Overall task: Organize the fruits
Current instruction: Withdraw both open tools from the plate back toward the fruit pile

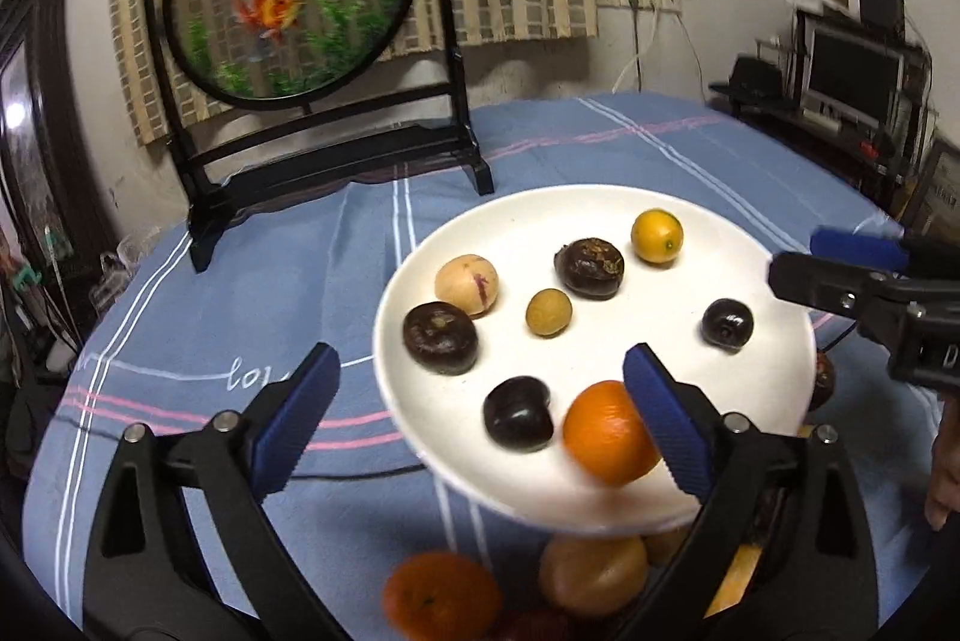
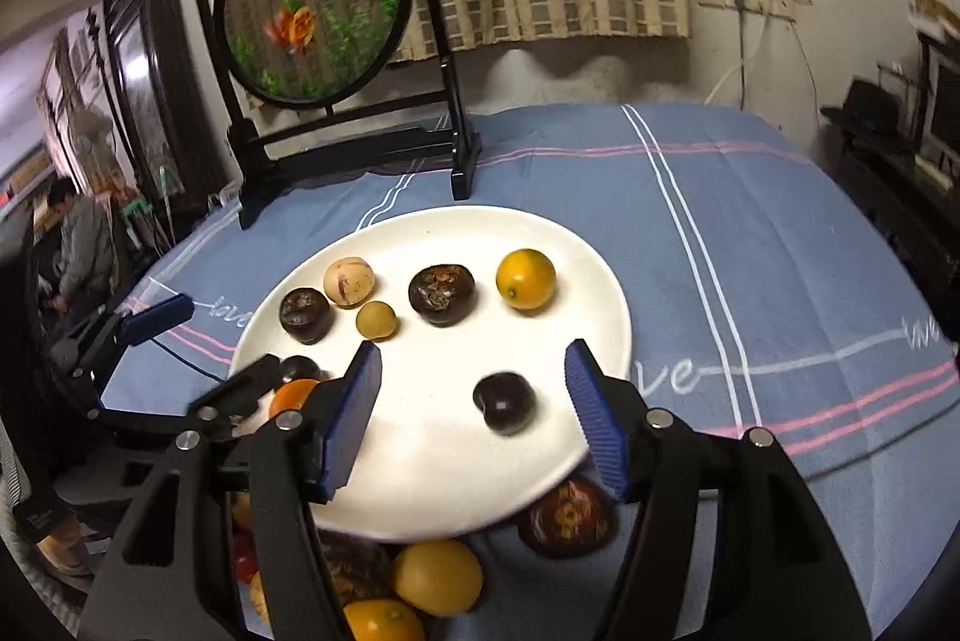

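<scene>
- Left hand-held gripper is hanging released, jaws wide, an orange lying at the plate's six o'clock.
- Right hand-held gripper is standing released over a dark fruit.
- Next, likely fetching loose fruit from below the rim.

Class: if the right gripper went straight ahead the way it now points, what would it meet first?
Most likely the small dark fruit on the white plate, lying just ahead of the right gripper, between its open fingers; depth is uncertain.
</scene>
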The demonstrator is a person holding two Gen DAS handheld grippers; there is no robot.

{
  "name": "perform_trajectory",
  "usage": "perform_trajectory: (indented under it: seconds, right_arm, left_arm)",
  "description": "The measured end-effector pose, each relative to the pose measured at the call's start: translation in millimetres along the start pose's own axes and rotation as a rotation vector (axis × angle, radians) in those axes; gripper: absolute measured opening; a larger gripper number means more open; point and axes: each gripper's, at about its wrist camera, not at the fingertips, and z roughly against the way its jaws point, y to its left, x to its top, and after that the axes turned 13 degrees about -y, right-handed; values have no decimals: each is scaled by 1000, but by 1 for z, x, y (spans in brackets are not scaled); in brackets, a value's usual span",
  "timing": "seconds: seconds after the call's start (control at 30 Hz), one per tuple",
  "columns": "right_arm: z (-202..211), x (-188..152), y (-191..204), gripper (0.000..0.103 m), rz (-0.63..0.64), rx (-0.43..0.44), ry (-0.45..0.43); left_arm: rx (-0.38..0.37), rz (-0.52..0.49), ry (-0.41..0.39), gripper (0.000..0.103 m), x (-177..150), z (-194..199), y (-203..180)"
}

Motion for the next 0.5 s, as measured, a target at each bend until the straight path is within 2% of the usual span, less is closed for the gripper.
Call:
perform_trajectory:
  seconds: [0.13,0.23,0.27,0.3,0.4,0.5]
  right_arm:
    - [24,-4,-10,67,-70,1,-28]
    - [40,-4,-15,84,-81,-25,-71]
    - [45,-7,-17,95,-91,-41,-81]
    - [51,-11,-21,98,-112,-54,-87]
    - [61,-22,-30,98,-183,-37,-64]
    - [66,-28,-36,99,-233,-31,-54]
  left_arm:
    - [-51,135,3,101,-4,22,23]
    - [-43,192,12,101,-13,37,36]
    - [-37,200,23,101,-17,40,39]
    - [-29,212,40,101,-22,43,43]
    - [7,243,77,101,-37,54,55]
    - [55,227,85,101,-46,62,59]
